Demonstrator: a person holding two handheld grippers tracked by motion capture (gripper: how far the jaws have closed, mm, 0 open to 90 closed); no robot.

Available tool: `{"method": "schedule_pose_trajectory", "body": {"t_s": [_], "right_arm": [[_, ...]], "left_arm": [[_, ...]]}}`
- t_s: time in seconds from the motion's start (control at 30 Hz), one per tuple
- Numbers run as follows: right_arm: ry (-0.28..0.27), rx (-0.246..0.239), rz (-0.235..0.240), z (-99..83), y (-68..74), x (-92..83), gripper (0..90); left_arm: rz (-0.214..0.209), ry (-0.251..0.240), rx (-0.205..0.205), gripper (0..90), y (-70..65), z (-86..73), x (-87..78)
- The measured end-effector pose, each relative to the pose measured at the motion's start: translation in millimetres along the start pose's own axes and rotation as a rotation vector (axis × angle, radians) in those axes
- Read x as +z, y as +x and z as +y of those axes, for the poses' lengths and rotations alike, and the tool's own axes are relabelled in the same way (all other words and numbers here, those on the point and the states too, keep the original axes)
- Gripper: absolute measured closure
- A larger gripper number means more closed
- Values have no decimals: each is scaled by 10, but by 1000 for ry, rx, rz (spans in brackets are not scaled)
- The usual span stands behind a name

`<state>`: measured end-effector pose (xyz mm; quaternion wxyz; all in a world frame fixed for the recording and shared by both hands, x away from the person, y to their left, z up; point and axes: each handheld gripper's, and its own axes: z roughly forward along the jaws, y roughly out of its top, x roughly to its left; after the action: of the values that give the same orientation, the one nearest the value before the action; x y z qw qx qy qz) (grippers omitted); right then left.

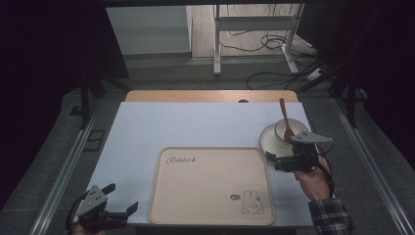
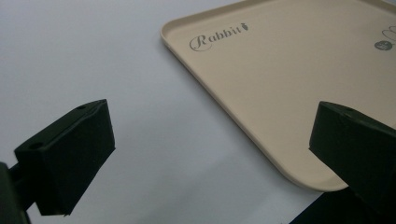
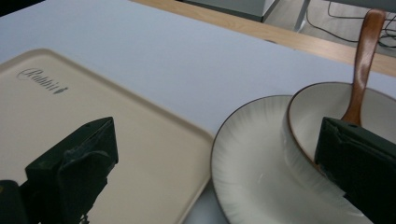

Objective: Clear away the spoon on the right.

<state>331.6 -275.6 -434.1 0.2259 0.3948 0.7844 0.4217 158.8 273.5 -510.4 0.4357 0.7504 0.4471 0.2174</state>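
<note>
Plate (image 3: 252, 172) under bowl (image 3: 327, 112) | right gripper (image 3: 215, 154) fingers apart | left gripper (image 2: 205, 154) fingers apart

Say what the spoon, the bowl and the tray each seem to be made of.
Spoon: probably wood, reddish-brown, lightly glossy.
Bowl: likely glazed ceramic, off-white sheen, thin dark rim.
Tray: probably matte plastic, smooth uniform beige with printed rabbit; could be something else.

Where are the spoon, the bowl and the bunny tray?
wooden spoon (image 3: 363, 65), right gripper view, its handle.
bowl (image 3: 322, 100), right gripper view, its inner wall.
tray (image 1: 210, 186), high view, its bare middle.
</note>
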Motion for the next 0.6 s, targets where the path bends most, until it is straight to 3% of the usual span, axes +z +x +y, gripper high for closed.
{"method": "schedule_pose_trajectory", "body": {"t_s": [0.3, 0.6], "right_arm": [[4, 13, -48, 170, -209, 158, 0], [46, 14, -104, 332, -358, 337, 0]], "left_arm": [[-5, 10, 11, 0, -8, 4, 16], [-9, 16, 11, 0, -5, 5, 23]]}}
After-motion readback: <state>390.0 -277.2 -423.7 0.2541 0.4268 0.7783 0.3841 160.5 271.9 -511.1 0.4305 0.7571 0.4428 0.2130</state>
